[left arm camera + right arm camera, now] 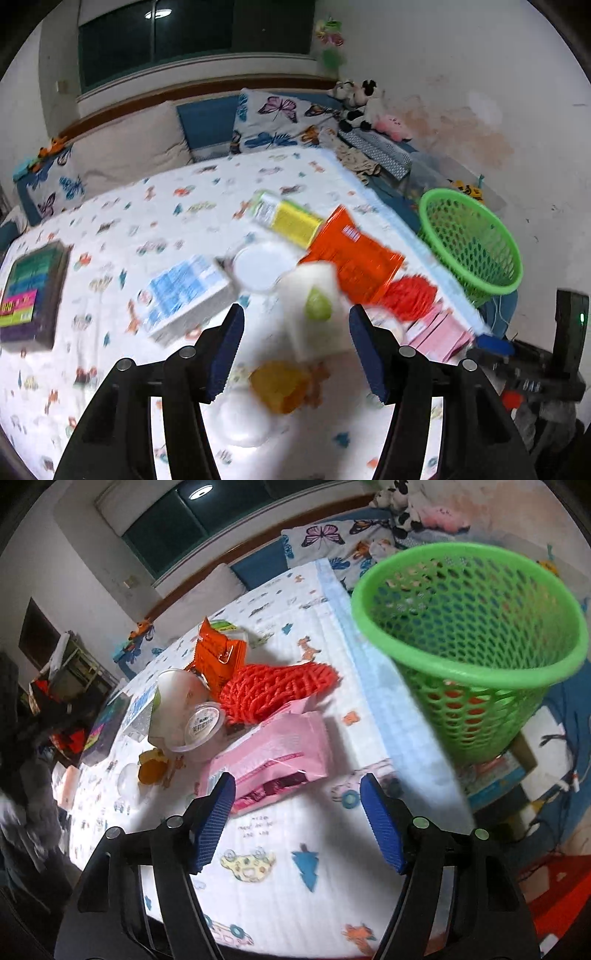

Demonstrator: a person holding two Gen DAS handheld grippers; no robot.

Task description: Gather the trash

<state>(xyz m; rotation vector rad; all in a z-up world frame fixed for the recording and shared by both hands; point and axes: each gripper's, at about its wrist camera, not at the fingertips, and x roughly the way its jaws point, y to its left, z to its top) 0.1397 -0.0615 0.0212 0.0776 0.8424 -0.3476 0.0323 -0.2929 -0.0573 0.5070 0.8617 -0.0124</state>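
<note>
Trash lies on a bed with a printed sheet. In the blurred left wrist view my left gripper is open above a white carton with a green spot; an orange lump, a white cup, a blue-white box, a yellow carton, an orange wrapper and red foam netting lie around. My right gripper is open just before a pink packet. The green mesh basket stands off the bed's right edge, also showing in the left wrist view.
A dark book lies at the bed's left. Butterfly pillows and plush toys sit at the headboard. Boxes and cables lie on the floor under the basket. My right gripper's body shows at the right.
</note>
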